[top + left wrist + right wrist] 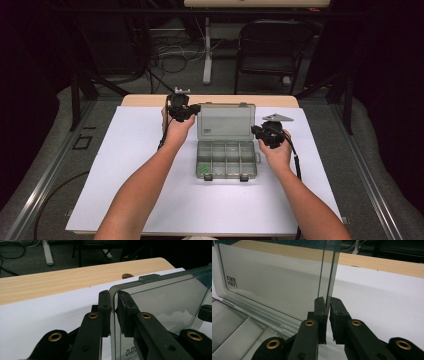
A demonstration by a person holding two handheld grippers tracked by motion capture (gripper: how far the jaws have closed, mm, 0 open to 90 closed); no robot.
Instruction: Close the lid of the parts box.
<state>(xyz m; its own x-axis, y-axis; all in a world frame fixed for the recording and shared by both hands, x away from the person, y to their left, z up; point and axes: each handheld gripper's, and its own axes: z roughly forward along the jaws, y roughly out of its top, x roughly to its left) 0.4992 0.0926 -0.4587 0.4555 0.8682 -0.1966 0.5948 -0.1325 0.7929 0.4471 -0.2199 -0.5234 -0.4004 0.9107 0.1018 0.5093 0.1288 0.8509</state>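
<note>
A clear plastic compartment box (227,159) lies open at the middle of the table, its lid (225,121) standing upright at the back. Small green pieces (204,169) lie in its front left compartment. My left gripper (192,111) grips the lid's upper left corner. In the left gripper view both pads press on the lid's edge (113,322), one on each face. My right gripper (256,131) holds the lid's right edge. In the right gripper view its jaws are closed on that thin edge (329,277), and the lid's printed label (232,281) is seen reversed.
A white sheet (150,175) covers the wooden table (145,100), with a strip of bare wood along the far edge. Behind the table stand a dark chair (272,47) and a white desk leg (207,50), with cables on the floor.
</note>
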